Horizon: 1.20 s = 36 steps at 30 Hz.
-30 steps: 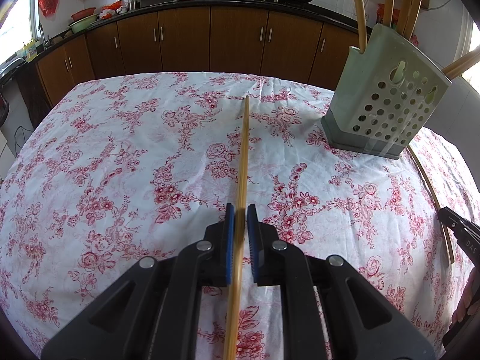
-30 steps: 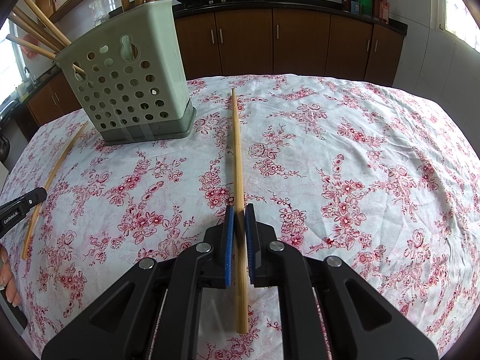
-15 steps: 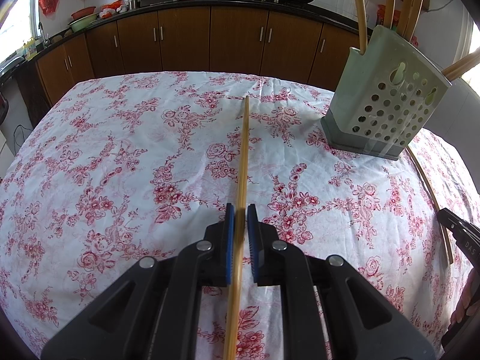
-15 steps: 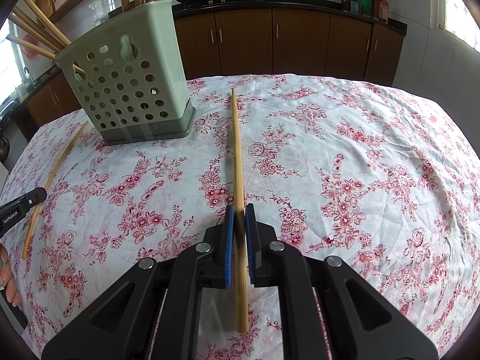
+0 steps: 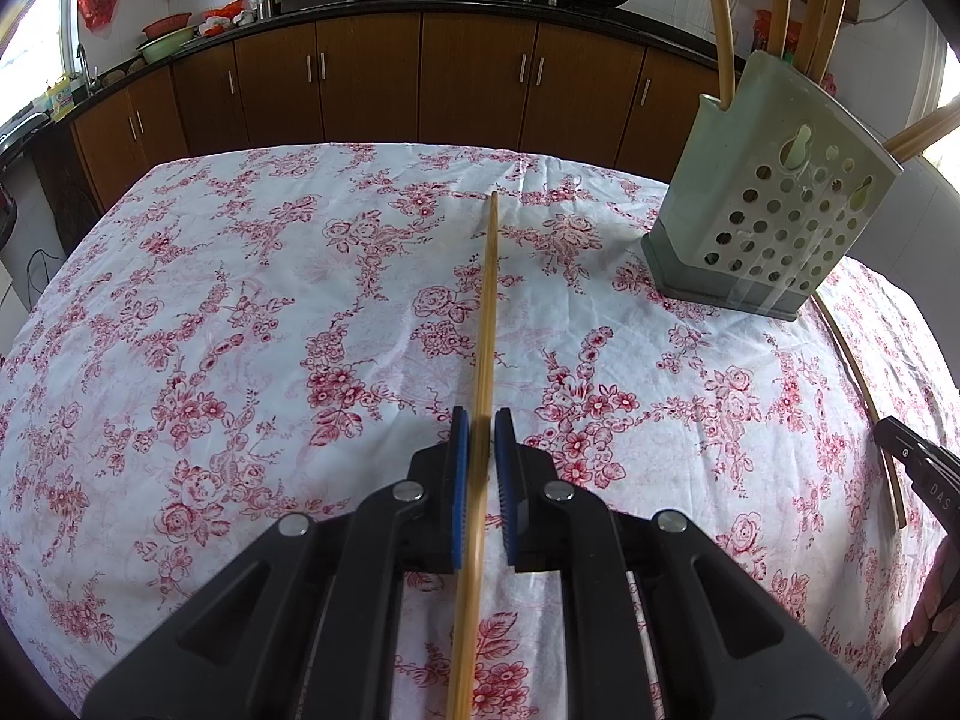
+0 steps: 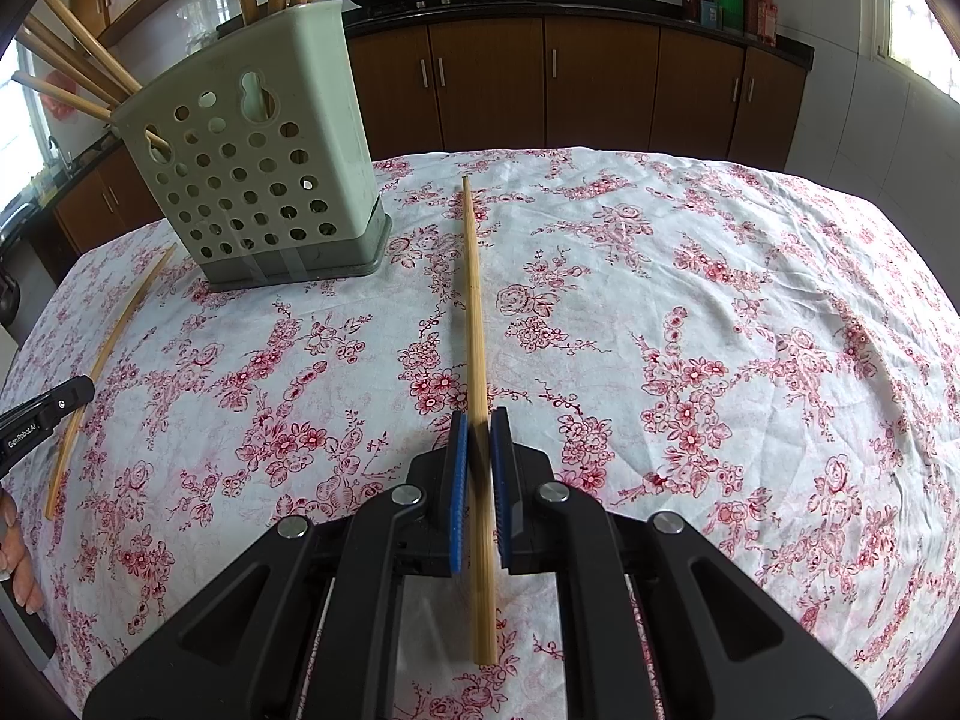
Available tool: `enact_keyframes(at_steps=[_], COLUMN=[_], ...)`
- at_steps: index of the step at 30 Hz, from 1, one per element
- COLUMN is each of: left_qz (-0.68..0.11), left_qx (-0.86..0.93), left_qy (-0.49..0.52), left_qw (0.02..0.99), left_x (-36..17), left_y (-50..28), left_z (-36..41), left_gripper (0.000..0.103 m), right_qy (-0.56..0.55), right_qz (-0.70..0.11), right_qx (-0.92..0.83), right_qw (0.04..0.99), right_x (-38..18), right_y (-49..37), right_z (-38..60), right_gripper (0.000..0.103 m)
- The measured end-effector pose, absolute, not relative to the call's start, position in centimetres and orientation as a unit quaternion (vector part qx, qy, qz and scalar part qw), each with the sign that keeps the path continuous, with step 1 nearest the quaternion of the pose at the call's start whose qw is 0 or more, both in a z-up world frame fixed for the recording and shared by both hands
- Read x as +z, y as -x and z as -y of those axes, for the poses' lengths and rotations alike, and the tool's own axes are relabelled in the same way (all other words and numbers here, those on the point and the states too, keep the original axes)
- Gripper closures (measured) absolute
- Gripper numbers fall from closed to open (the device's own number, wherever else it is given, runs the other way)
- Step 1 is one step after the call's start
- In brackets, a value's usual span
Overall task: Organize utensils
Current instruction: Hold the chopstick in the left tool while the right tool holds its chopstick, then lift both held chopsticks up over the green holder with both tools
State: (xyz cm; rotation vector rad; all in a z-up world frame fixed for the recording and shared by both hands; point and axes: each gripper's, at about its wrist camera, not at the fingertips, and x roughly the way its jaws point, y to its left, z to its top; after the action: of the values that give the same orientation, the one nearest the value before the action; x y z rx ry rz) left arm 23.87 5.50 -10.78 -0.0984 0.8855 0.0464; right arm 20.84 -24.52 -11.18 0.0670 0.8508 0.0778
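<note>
Currently the left hand-held gripper (image 5: 480,468) has its blue pads clamped on a bamboo chopstick (image 5: 489,306) that points forward over the floral-clothed bench (image 5: 210,300). Right hand-held gripper (image 6: 479,468) is likewise clamped on a second chopstick (image 6: 472,300), its rear end just behind the pads. Perforated green utensil holder (image 6: 264,168) stands upright on the cloth with several chopsticks inside. One loose chopstick (image 6: 108,354) lies on the cloth beside the holder.
</note>
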Motion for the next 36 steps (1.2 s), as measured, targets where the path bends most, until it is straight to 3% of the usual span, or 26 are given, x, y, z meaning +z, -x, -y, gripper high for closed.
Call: enact_keyframes(at_steps=[13,20,29,36], left_qz=[-0.433,-0.432,-0.313,-0.275], left_qx=[0.016,0.009,-0.017,-0.045], left_qy=[0.001,-0.010,0.012,0.032], left_qw=[0.901,0.902,0.949,0.960], left_x=[-10.8,-10.1,-0.5,4.5], left_y=[-21.9,-20.8,-18.0,-18.3], left_z=[-4.4,-4.2,-4.4,-4.4], left_gripper=[0.089,0.095,0.095,0.095], right_qy=[-0.034,-0.037,-0.043,-0.051], right_qz=[-0.412,-0.395,-0.277,-0.235], right_qx=[0.046,0.040,0.032,0.028], right_qw=[0.909,0.917,0.959,0.970], right_x=[-11.2,-10.3,-2.1,1.3], right_y=[-19.2,-18.0,-15.9,-16.5], right_z=[24.8,25.0,26.5,27.7], right_gripper=[0.094,0.095,0.095,0.095])
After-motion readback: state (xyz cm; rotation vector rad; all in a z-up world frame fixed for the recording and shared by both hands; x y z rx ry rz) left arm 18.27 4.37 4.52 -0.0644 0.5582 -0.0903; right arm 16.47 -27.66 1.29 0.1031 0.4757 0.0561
